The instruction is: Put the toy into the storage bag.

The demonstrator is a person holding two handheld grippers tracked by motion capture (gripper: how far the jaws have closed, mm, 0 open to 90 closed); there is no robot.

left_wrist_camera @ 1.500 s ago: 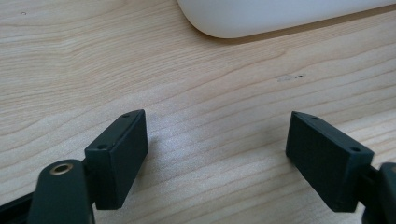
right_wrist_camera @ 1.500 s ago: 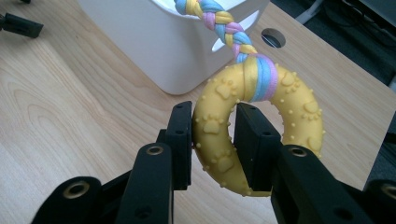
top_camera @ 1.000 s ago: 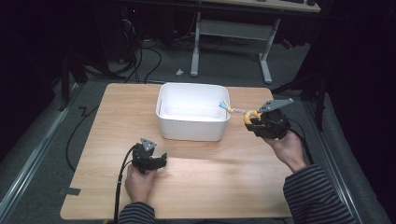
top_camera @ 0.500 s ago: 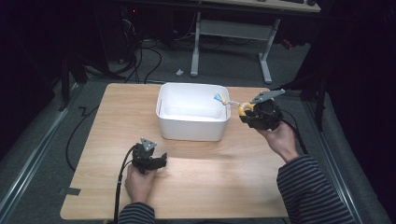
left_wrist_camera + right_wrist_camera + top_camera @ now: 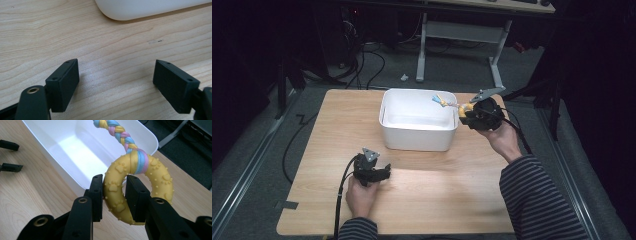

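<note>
Right tongs (image 5: 114, 192) clamped on a yellow ring toy (image 5: 135, 187), studded with paw prints, one jaw through the ring's hole and one outside. A braided rope tail (image 5: 117, 130) in blue, pink and yellow is knotted to the ring and reaches out over the white bin (image 5: 412, 132). Toy held in the air just beside the bin's right rim, toward the tabletop's (image 5: 452, 200) far right corner. Bin sits at the middle of the far edge. Left tongs (image 5: 116, 80) spread wide, holding nothing, low over bare wood near the front edge, left of centre; the bin's rounded corner lies ahead of them.
</note>
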